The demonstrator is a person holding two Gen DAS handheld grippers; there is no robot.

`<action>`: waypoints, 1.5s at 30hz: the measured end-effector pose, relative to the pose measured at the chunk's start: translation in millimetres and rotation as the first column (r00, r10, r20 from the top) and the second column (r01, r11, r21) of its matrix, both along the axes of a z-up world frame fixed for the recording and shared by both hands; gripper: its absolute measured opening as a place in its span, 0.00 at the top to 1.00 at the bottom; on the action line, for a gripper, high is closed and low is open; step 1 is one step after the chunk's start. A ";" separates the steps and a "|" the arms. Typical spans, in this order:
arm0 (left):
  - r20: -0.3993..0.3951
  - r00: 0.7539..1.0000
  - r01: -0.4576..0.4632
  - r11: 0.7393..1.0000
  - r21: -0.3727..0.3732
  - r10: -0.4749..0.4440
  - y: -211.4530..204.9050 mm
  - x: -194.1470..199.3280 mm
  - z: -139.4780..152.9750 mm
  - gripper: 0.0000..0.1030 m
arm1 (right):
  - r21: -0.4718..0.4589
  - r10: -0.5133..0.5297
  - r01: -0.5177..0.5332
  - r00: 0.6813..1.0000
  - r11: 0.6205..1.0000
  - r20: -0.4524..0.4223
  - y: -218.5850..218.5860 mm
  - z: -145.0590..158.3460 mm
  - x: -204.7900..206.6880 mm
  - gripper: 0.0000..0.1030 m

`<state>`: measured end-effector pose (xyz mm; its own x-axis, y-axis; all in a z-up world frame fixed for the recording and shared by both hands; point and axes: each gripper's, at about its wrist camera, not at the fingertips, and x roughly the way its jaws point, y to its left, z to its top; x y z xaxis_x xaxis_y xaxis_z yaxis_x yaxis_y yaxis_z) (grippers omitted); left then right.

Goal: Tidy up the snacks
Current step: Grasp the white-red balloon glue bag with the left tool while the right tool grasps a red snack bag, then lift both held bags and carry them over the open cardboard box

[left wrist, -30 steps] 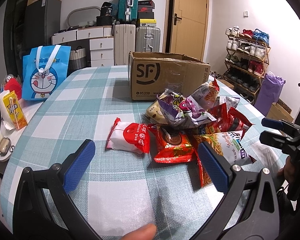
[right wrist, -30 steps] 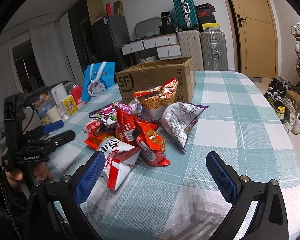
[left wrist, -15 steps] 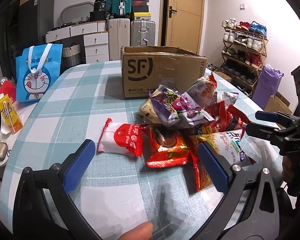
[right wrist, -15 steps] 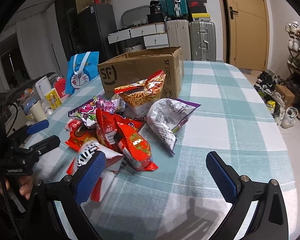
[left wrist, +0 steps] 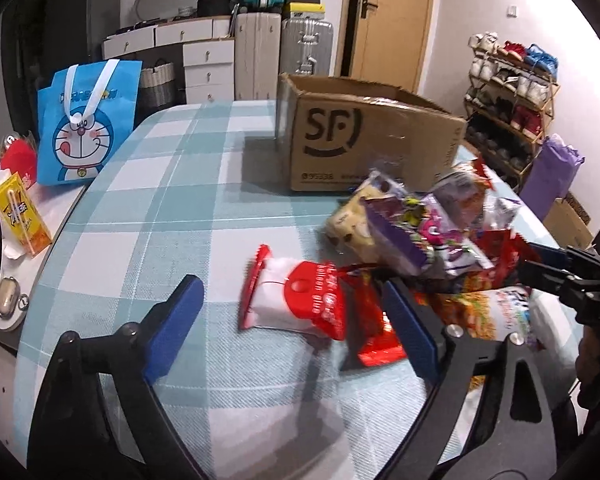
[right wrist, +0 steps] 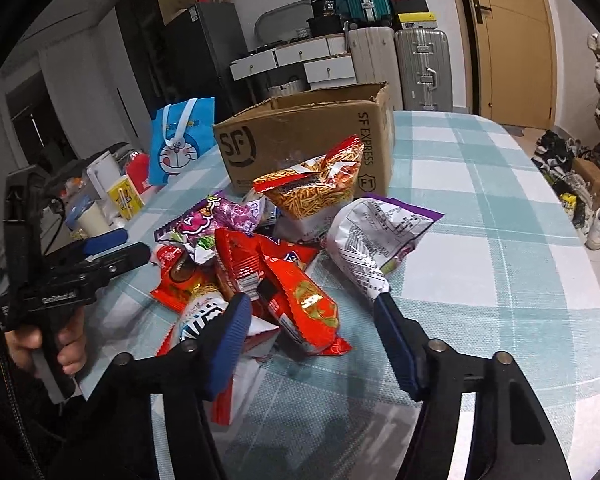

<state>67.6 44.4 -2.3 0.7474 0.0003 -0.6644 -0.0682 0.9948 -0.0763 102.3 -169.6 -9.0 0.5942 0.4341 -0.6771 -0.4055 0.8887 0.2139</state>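
Note:
A pile of snack bags [right wrist: 284,240] lies on the checked tablecloth in front of an open SF cardboard box [right wrist: 311,148]. My left gripper [left wrist: 296,328] is open, its jaws on either side of a red and white packet [left wrist: 296,300] at the pile's left edge, just short of it. My right gripper [right wrist: 311,340] is open, its jaws on either side of a red foil packet [right wrist: 303,300] at the pile's near edge. The box also shows in the left wrist view [left wrist: 363,144]. Each gripper shows in the other's view.
A blue Doraemon bag [left wrist: 86,124] stands at the table's left edge, with a yellow drink carton [left wrist: 18,216] and small items beside it. Suitcases, drawers and a door stand behind; a shoe rack [left wrist: 511,92] is to the right.
Both grippers have moved in toward the pile and their jaws have narrowed. The left one has shifted toward the red and white packet; the right one has closed in on the red foil packet.

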 end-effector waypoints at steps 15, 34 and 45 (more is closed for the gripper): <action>-0.171 0.985 -0.032 0.998 -0.047 0.023 11.5 41.2 -35.8 0.20 | 0.038 0.044 -0.042 0.998 0.998 -0.041 2.6 -9.5 8.4 0.56; -0.070 0.997 0.010 1.000 -0.029 -0.012 6.1 14.6 -5.9 0.55 | 0.108 -0.013 0.006 0.998 0.994 0.060 -22.6 9.7 -8.5 0.77; 0.030 0.999 0.015 1.000 -0.021 -0.014 1.2 -1.7 40.3 0.55 | 0.146 -0.044 0.019 0.985 0.989 0.166 -34.2 52.5 -21.3 0.77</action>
